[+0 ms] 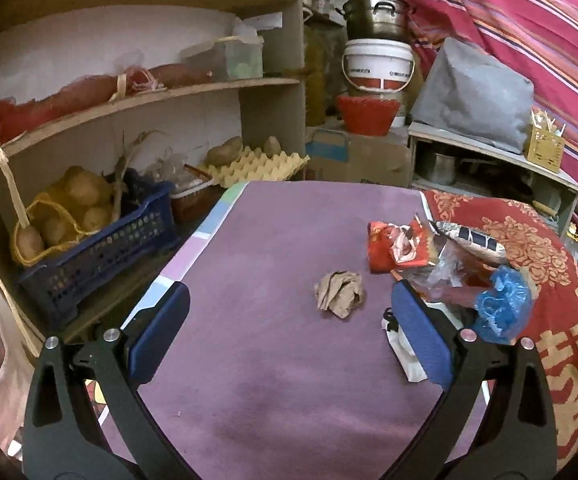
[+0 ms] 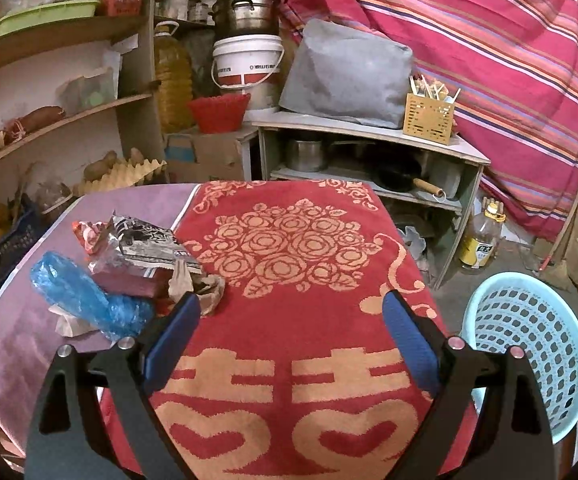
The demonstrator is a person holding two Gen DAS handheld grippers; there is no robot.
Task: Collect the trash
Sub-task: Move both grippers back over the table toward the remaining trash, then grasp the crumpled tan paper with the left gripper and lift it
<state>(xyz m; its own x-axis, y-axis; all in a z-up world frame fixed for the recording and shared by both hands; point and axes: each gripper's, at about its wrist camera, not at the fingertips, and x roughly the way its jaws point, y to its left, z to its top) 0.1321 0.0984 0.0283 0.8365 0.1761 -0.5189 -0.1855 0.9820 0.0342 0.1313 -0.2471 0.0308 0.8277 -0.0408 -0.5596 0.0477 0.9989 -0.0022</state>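
Table spread with a purple cloth on the left and a red towel with rose and heart motifs on the right. Beside the towel's right edge, low down, a pale blue basket with a perforated wall. Wooden shelves to the left, holding a dark blue crate of potatoes. Trash heaped where cloth meets towel: blue plastic bag, red wrapper, black-and-white packet, dark red box, crumpled brown paper. Apart from the heap, alone on the purple cloth, a brown paper ball. Left gripper above the purple cloth, fingers spread wide, holding nothing, the paper ball ahead between them. Right gripper above the red towel, fingers likewise wide apart and empty, the left one just beside the heap.
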